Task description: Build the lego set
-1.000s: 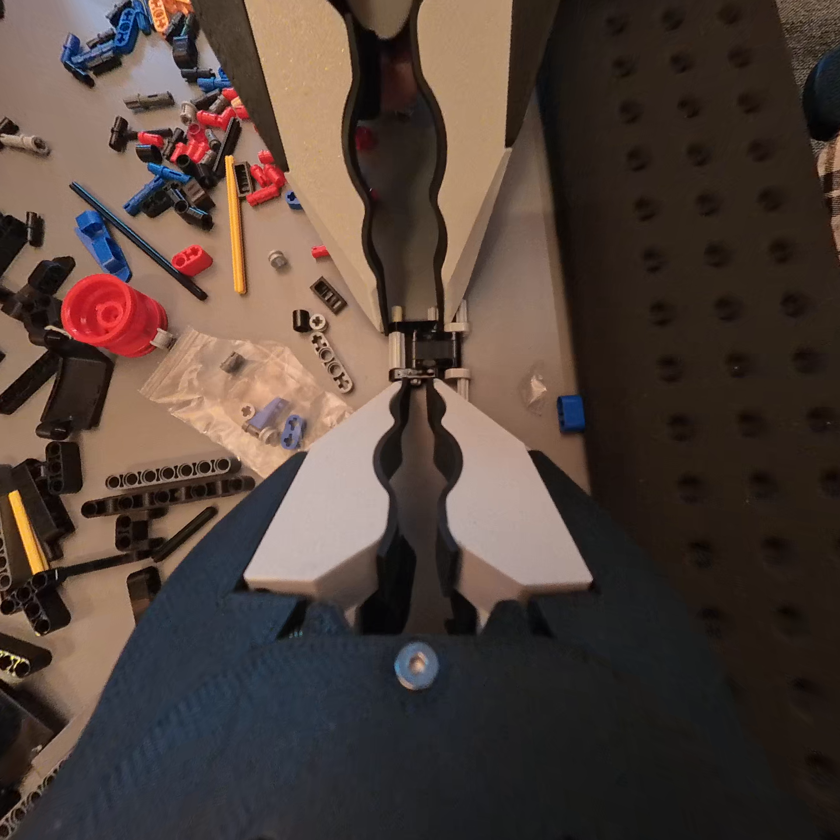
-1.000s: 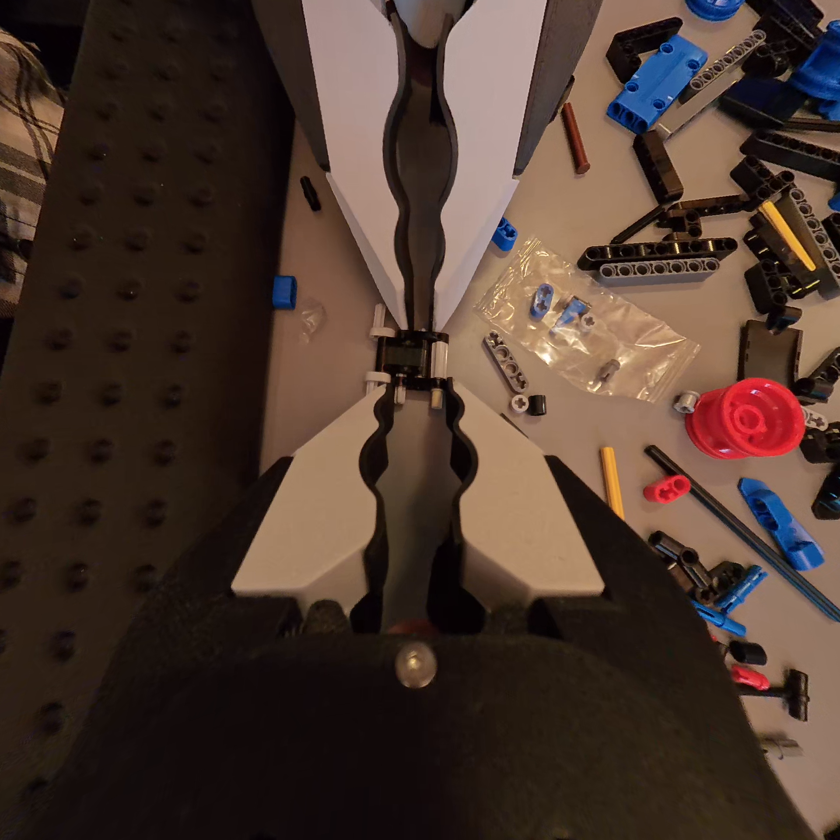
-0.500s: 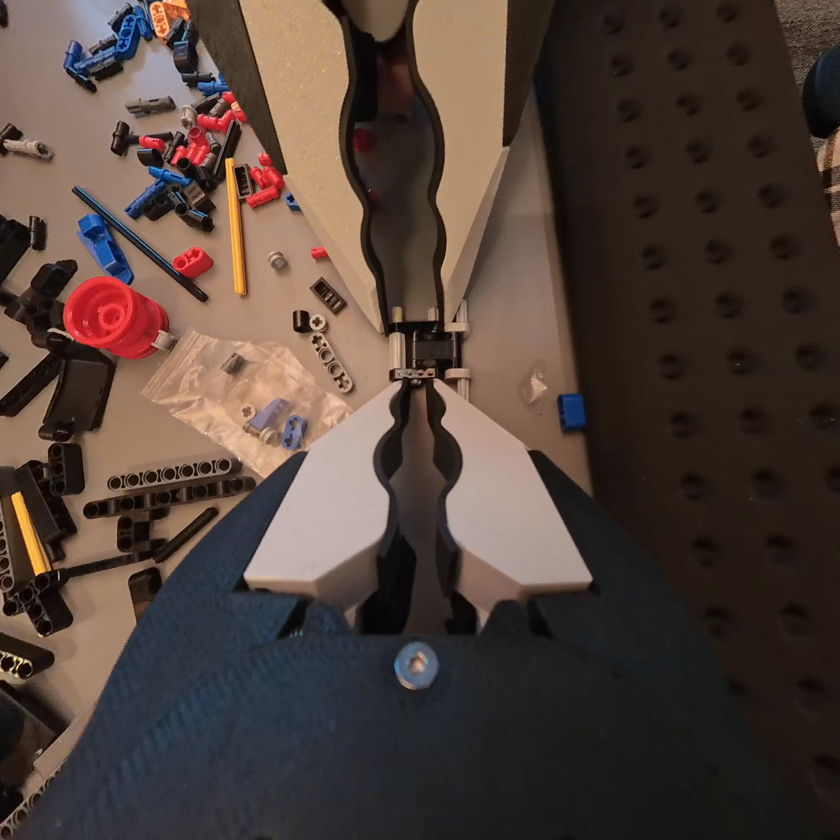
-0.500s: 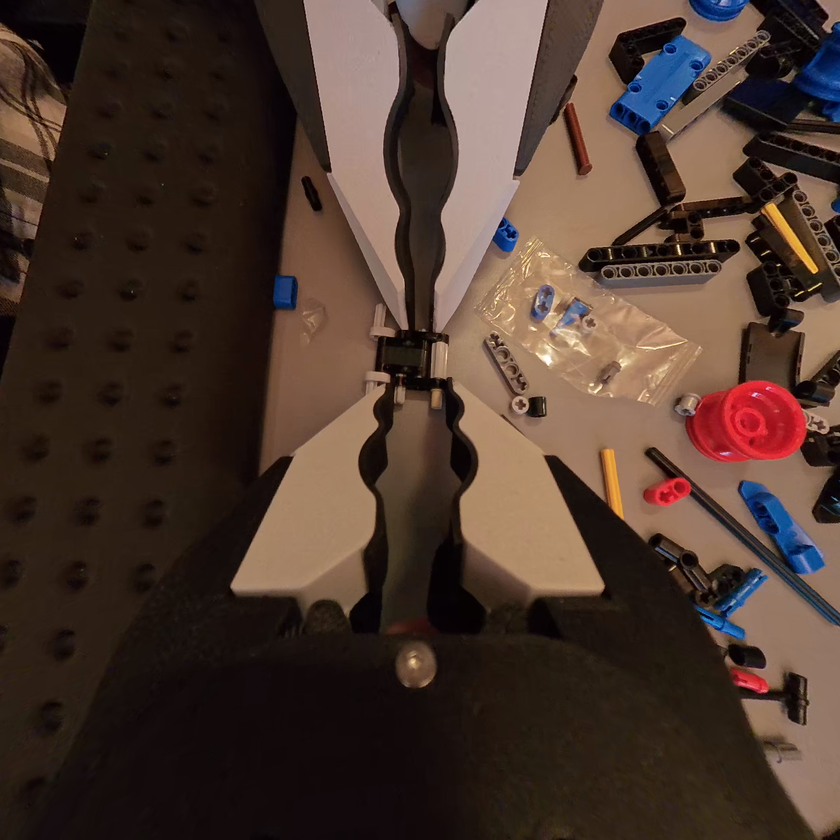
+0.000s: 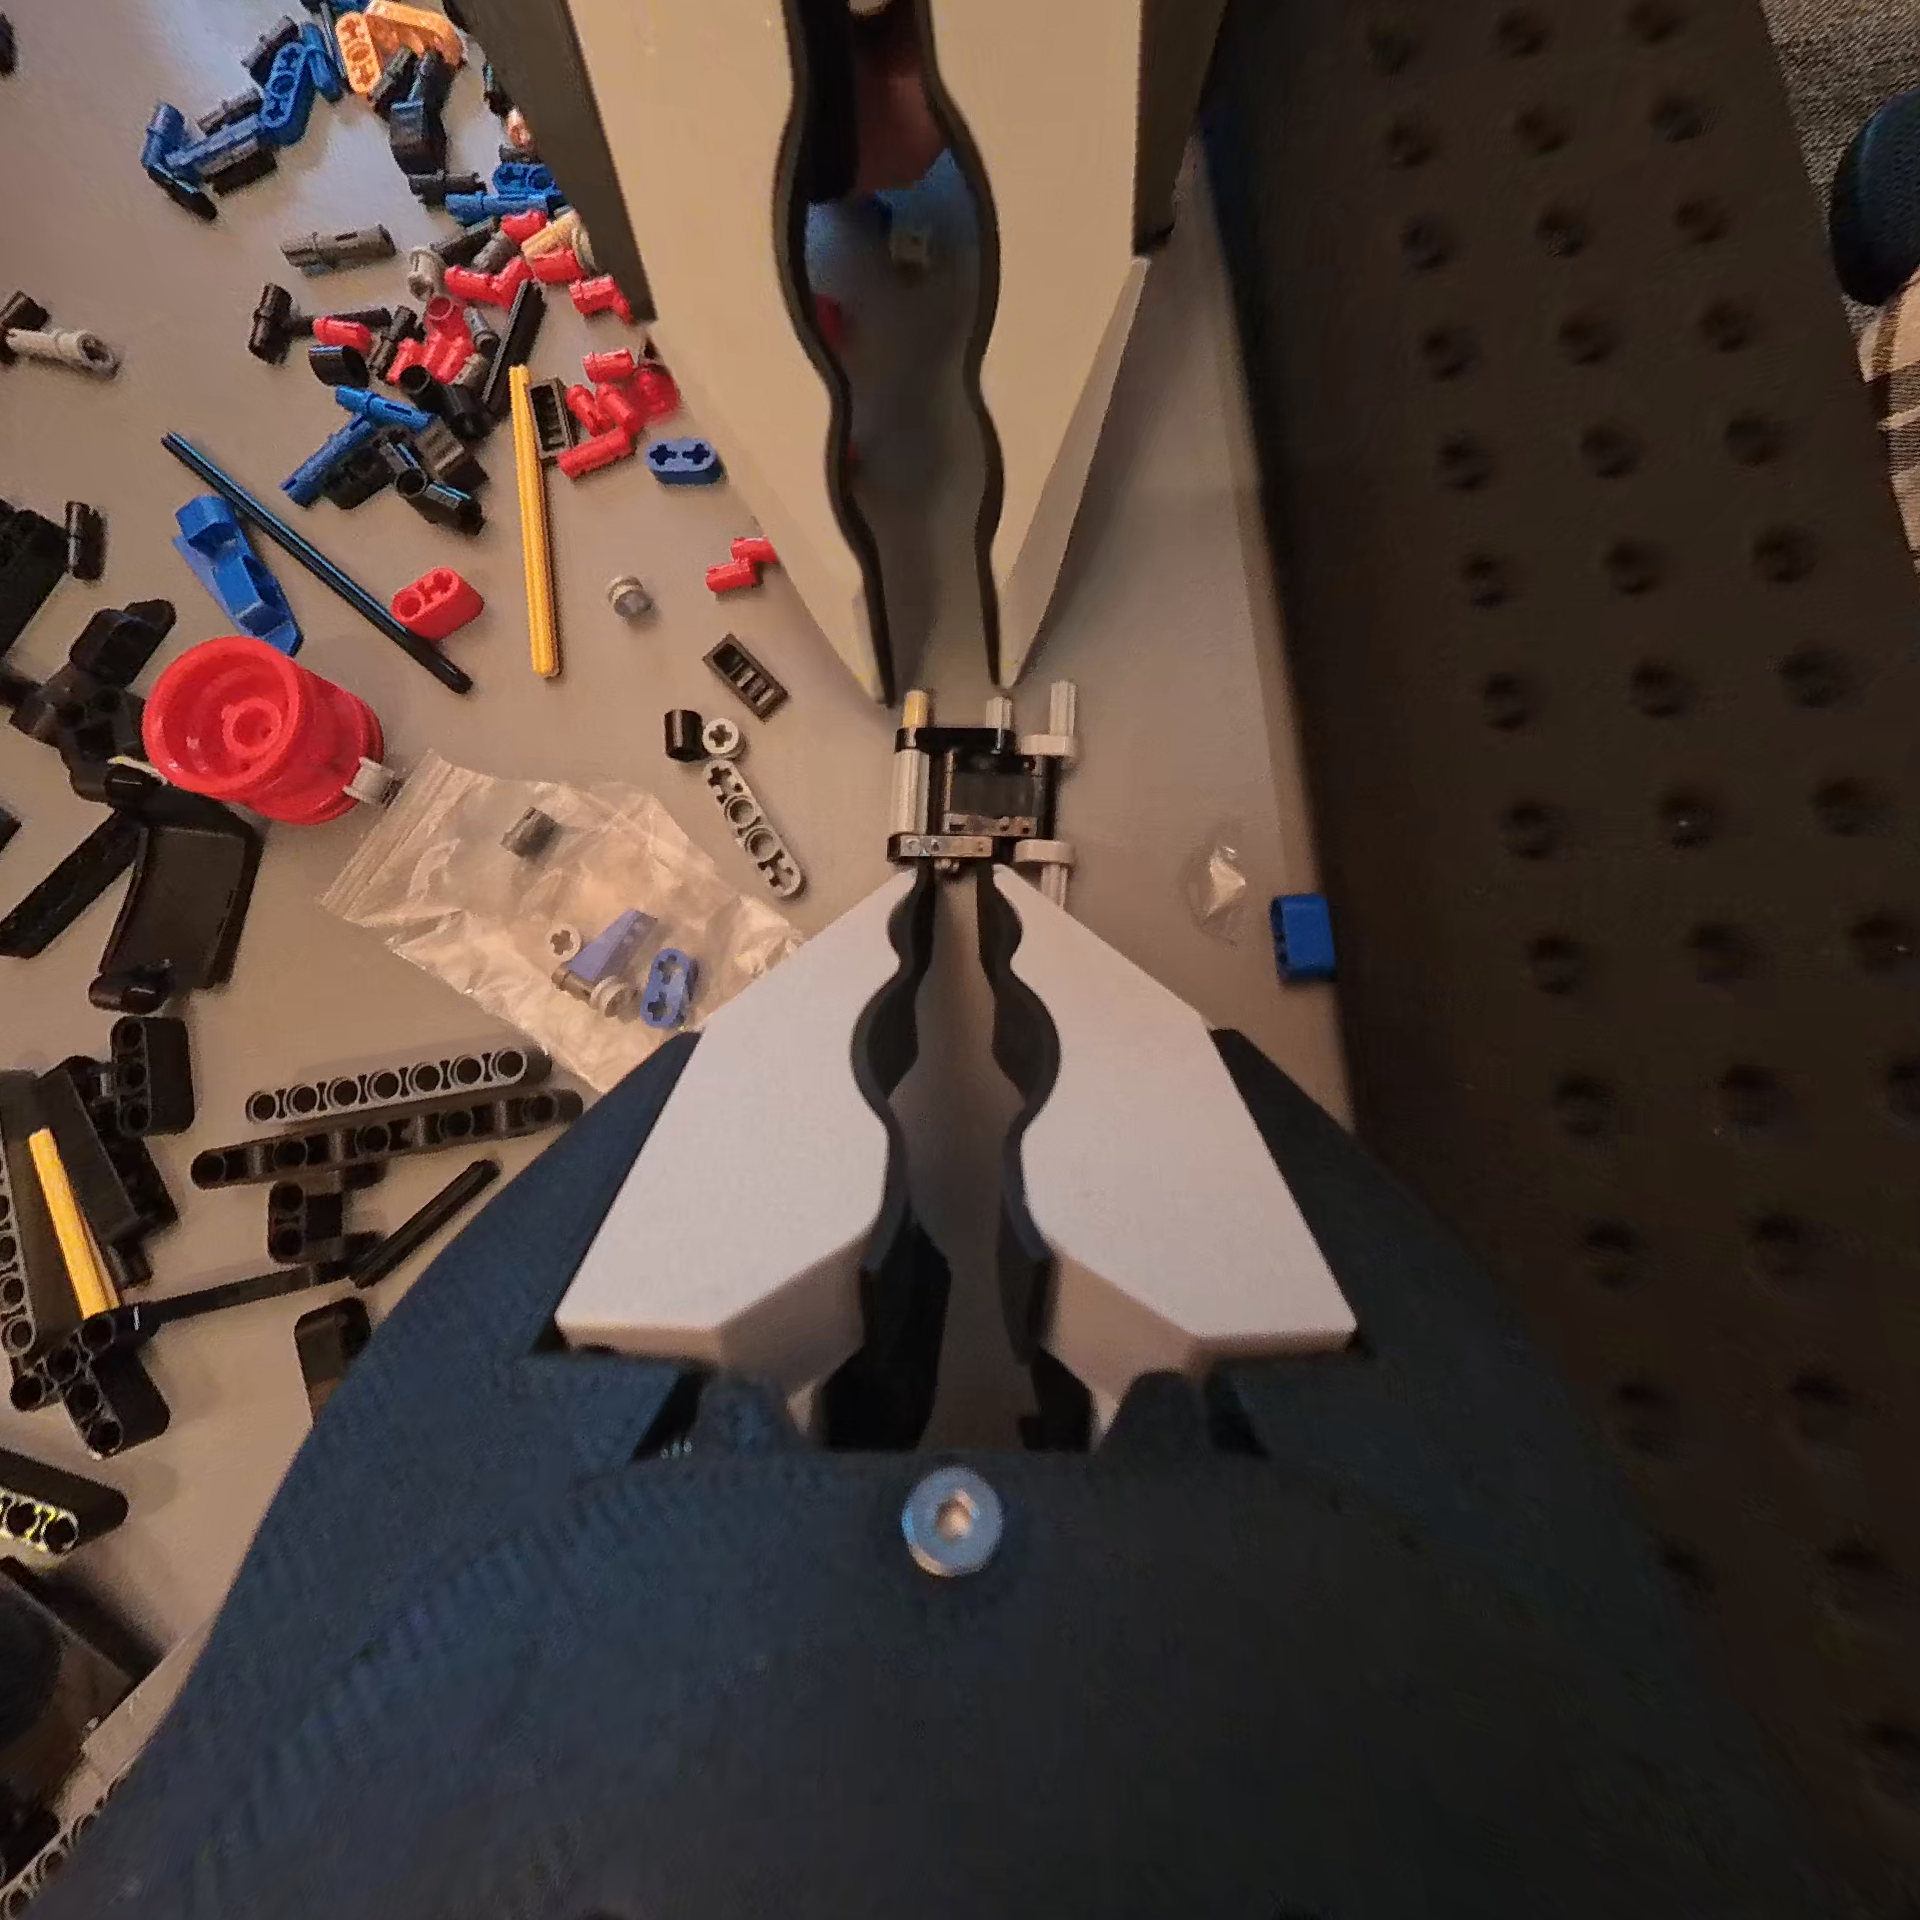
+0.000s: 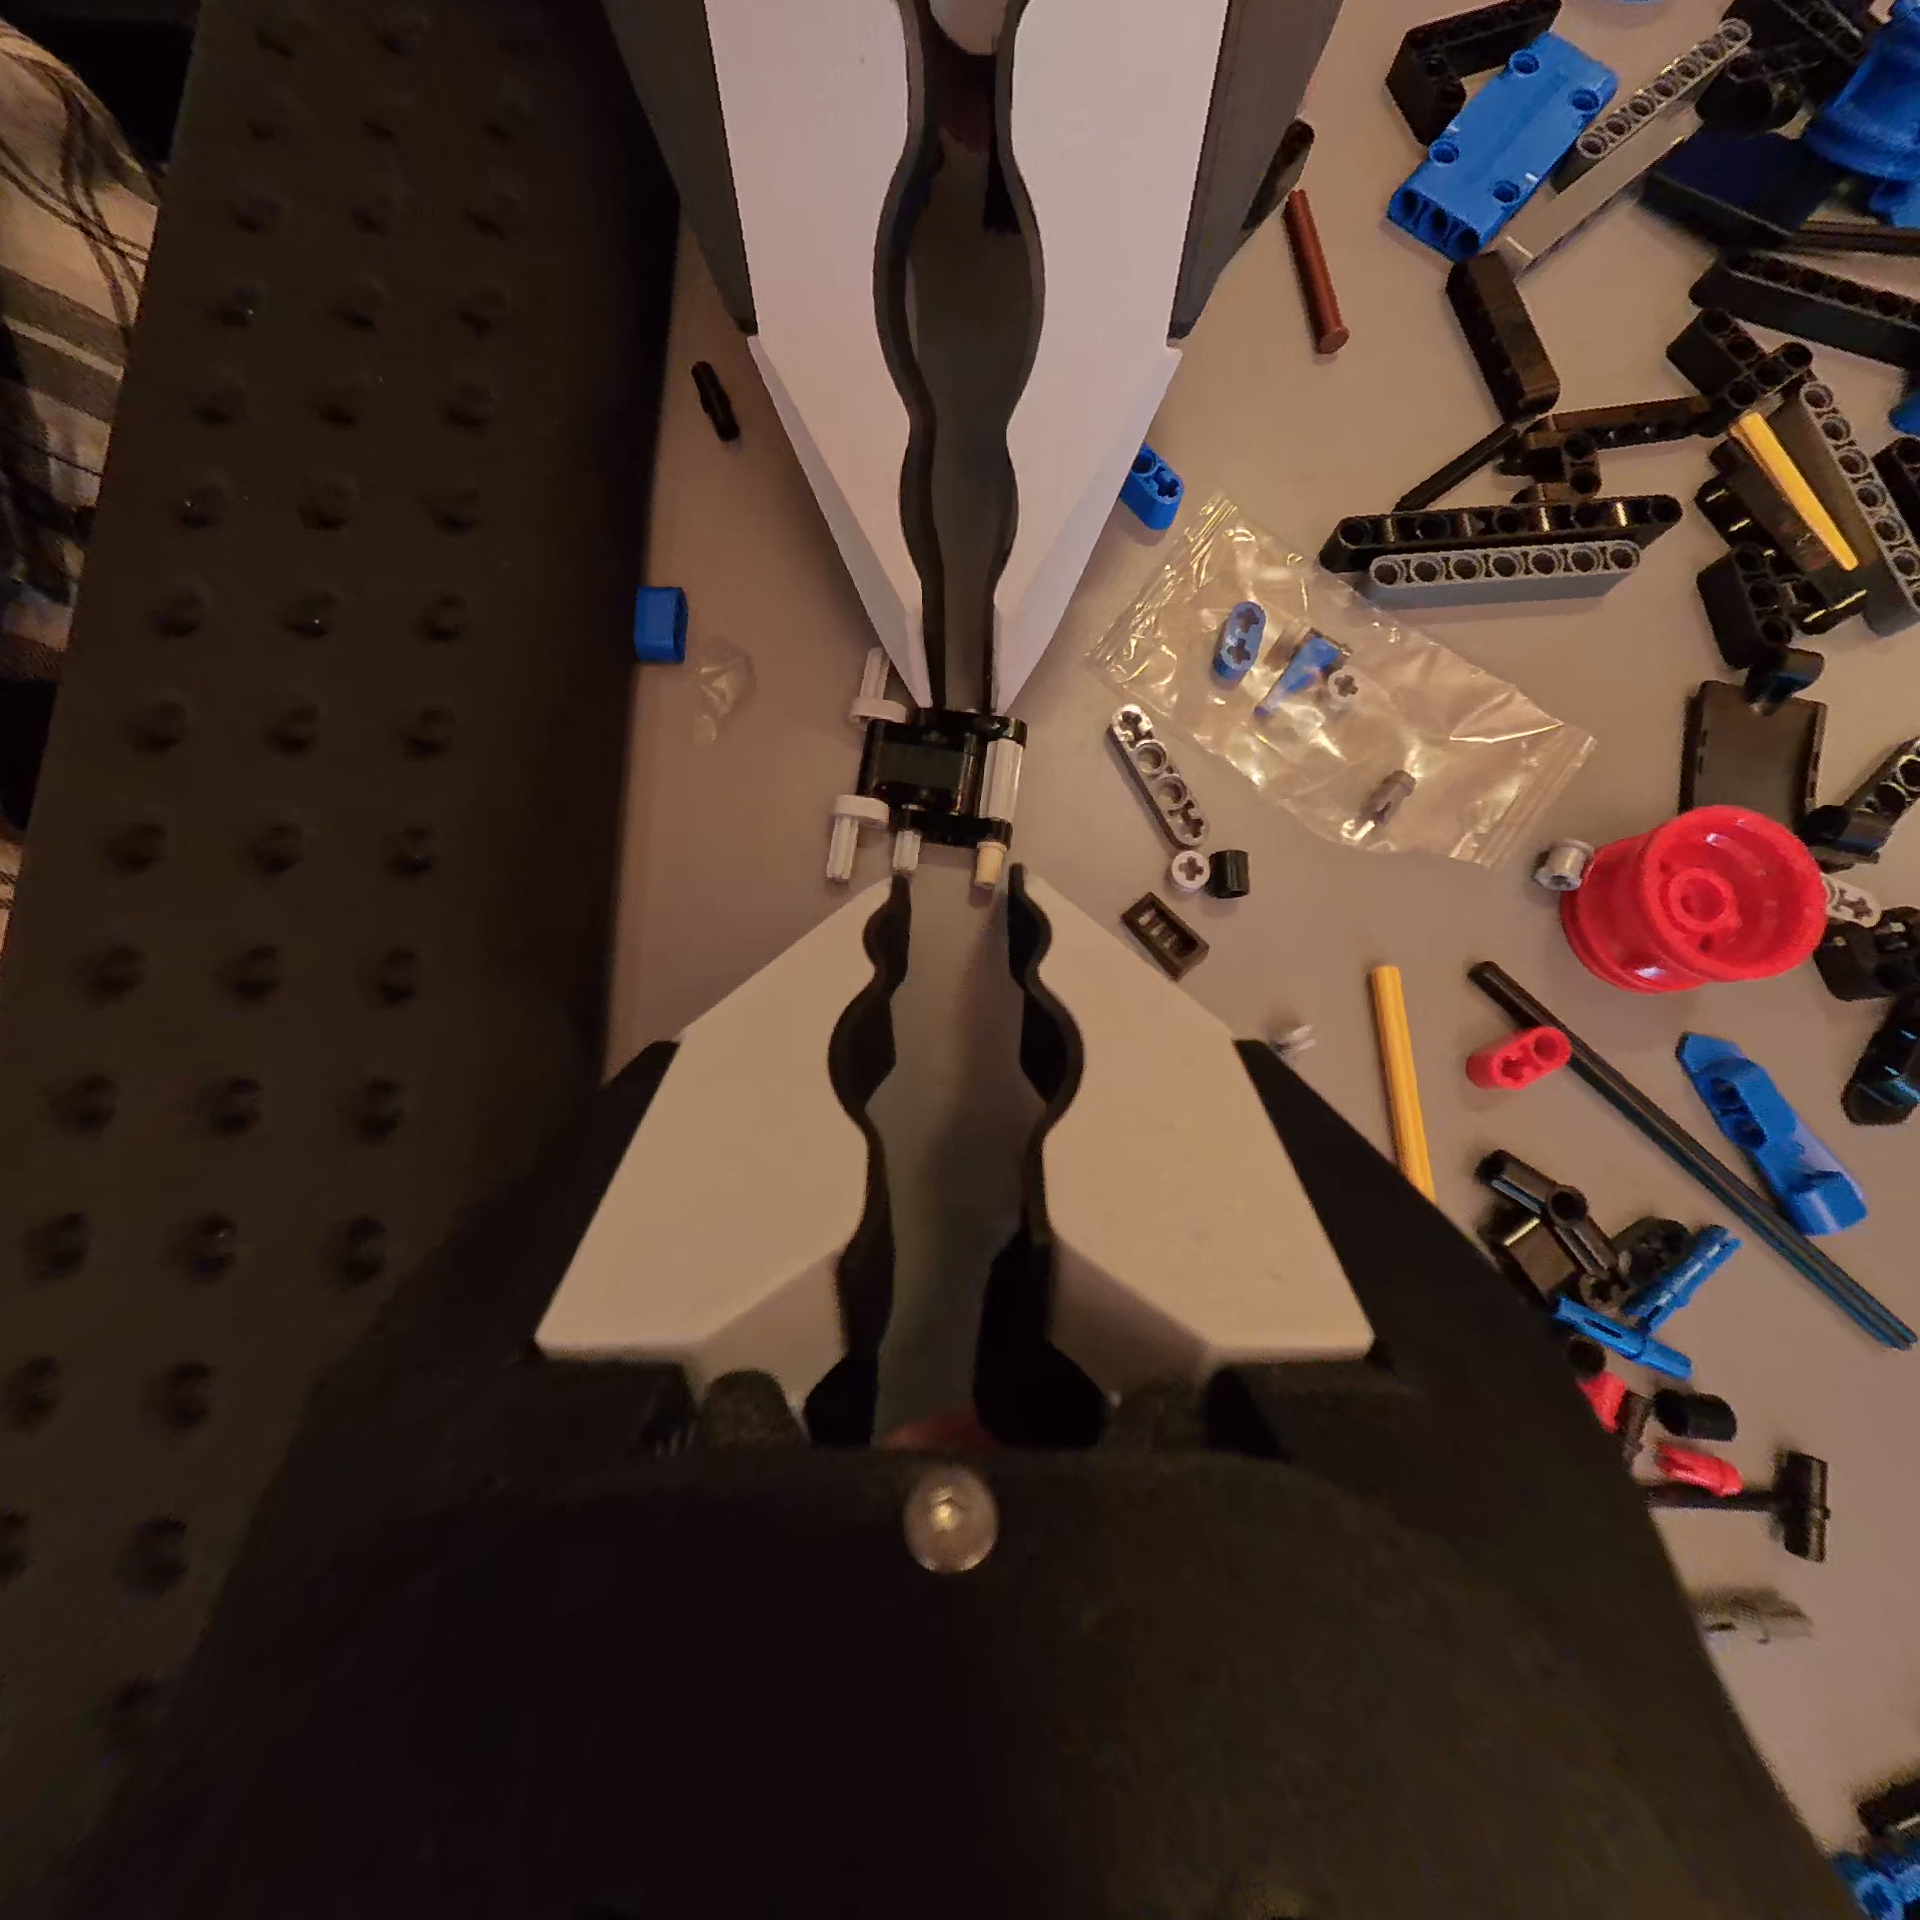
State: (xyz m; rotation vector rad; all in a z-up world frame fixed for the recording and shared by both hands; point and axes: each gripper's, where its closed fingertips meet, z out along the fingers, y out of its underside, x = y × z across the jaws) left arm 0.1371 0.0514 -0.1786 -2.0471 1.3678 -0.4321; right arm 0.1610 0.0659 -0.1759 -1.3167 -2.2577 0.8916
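Both wrist cameras look steeply down, close, facing each other — sharing the small assembly [image 5: 977, 795] [image 6: 935, 774].

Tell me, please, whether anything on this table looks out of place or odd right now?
Mostly ordinary loose-part clutter. One small blue brick lies alone against the black studded mat's edge, beside a scrap of clear plastic, apart from the other parts.

We see the right hand-held gripper [image 6: 954, 883] drawn back from the small black assembly [image 6: 935, 777], its tips now just clear of the pins.
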